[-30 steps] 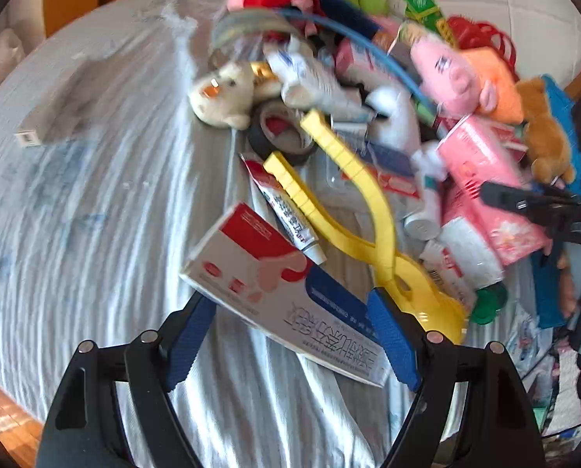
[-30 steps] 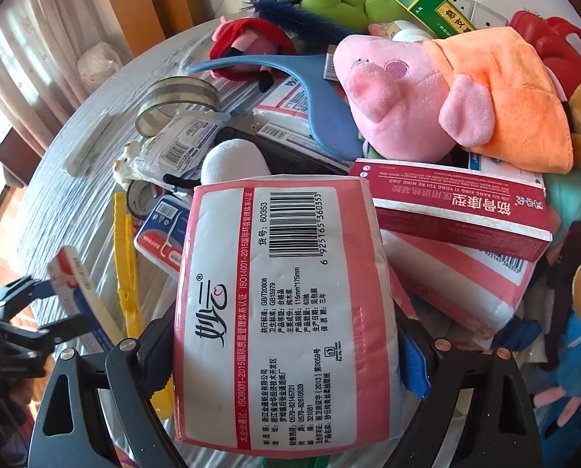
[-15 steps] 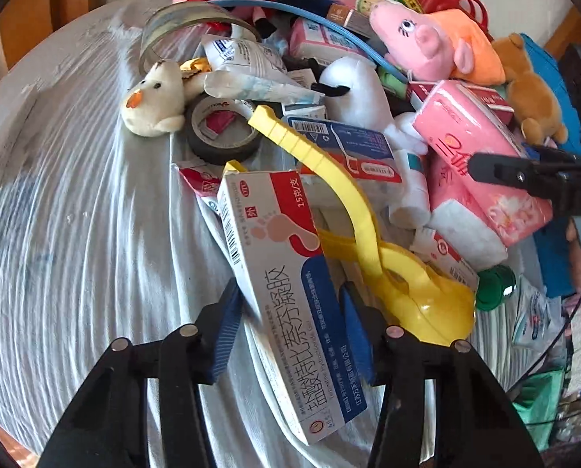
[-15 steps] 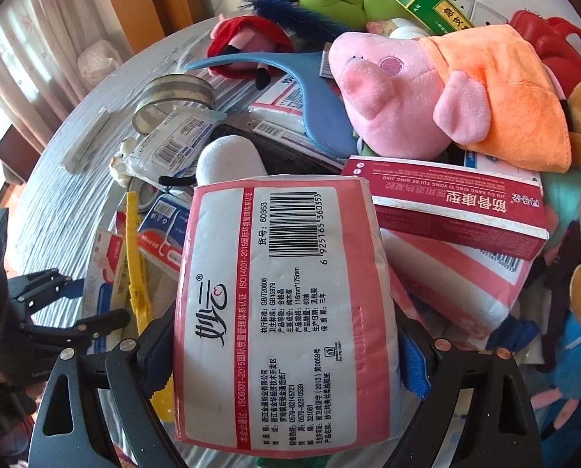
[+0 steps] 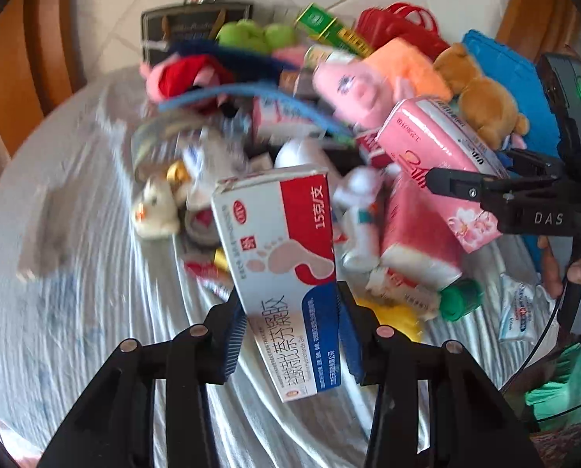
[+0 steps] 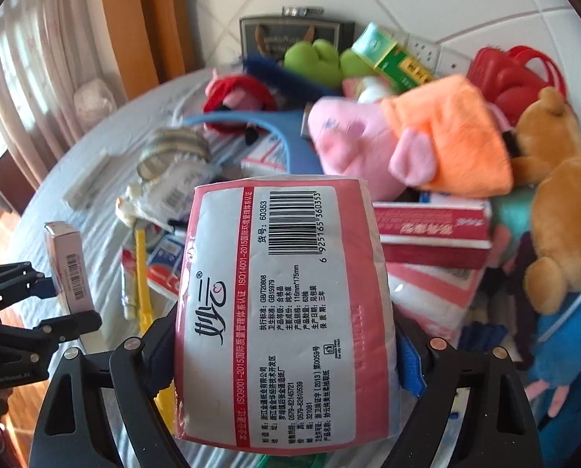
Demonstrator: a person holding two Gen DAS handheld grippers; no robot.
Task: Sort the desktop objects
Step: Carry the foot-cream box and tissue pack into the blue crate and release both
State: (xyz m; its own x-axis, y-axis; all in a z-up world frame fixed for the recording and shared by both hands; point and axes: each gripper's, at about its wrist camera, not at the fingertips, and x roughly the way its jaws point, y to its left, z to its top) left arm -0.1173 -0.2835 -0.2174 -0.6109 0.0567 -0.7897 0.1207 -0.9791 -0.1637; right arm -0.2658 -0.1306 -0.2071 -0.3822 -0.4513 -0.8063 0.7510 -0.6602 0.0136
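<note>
— White striped cloth covers the desk [image 5: 76, 312]. What changed there?

— The left gripper [image 5: 290, 335] has lifted the ointment box [image 5: 286, 273] off the cloth, jaws closing on its sides. The right gripper [image 6: 286, 355] carries the tissue pack [image 6: 282, 312], jaws tightening too.

— So both can go to their groups, away from the pile of toys [image 6: 407, 144].

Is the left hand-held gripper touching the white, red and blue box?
Touching. The left wrist view shows the closing left hand-held gripper with both blue pads pressed against the box sides, holding it.
</note>
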